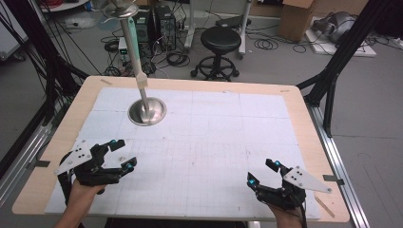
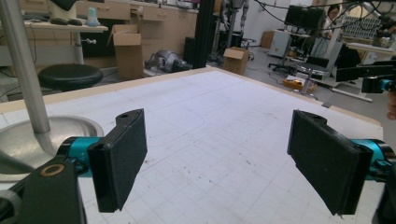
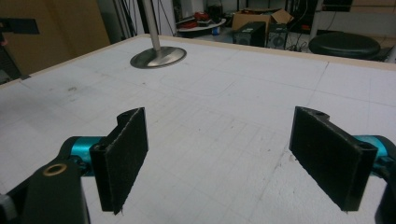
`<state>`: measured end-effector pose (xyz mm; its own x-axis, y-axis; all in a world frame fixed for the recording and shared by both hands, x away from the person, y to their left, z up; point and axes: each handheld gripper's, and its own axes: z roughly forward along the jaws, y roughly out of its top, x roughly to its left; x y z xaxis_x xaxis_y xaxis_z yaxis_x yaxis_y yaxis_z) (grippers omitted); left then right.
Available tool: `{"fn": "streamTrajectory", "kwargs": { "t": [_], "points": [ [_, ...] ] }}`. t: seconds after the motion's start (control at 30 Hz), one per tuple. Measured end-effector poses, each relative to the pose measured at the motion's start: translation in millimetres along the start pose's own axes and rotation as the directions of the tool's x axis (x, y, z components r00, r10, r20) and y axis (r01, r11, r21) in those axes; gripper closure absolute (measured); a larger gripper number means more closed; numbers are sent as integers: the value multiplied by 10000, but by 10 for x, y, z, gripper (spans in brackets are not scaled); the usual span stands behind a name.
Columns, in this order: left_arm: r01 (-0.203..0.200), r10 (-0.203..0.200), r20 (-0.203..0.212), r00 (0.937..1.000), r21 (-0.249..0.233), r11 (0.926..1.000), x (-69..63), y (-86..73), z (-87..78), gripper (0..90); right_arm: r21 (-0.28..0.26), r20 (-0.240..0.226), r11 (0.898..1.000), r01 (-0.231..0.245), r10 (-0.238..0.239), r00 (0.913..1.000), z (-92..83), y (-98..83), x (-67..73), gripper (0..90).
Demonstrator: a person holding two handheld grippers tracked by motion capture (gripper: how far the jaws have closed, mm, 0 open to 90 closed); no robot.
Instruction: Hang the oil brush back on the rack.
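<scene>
**Item Count: Worktop and Surroundings**

Worktop (image 1: 304, 118): one, covered by one white gridded mat (image 1: 214, 137).

Tongs: two sets, the left tongs (image 1: 122, 154) and the right tongs (image 1: 263, 172), each with two black jaws and one grey three-cornered plate.

Hands: two, one left hand (image 1: 81, 194) and one right hand (image 1: 285, 214), one per set of tongs.

Metal stand (image 1: 147, 111): one, consisting of one round base and one upright pole.

Round black stool (image 1: 220, 40): one, behind the worktop.

Cardboard box (image 1: 297, 19): one in the high view.
</scene>
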<state>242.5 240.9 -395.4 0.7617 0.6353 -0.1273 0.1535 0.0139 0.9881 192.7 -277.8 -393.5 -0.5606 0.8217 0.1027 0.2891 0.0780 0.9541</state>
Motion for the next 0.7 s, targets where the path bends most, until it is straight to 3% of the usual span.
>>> {"fn": "streamTrajectory", "kwargs": {
  "t": [0.7],
  "points": [
    [268,-264,-142,9996,277,9993,25,-68,3,203,98,23,9999,101,-102,9999,24,-6,2,184]
  ]
}}
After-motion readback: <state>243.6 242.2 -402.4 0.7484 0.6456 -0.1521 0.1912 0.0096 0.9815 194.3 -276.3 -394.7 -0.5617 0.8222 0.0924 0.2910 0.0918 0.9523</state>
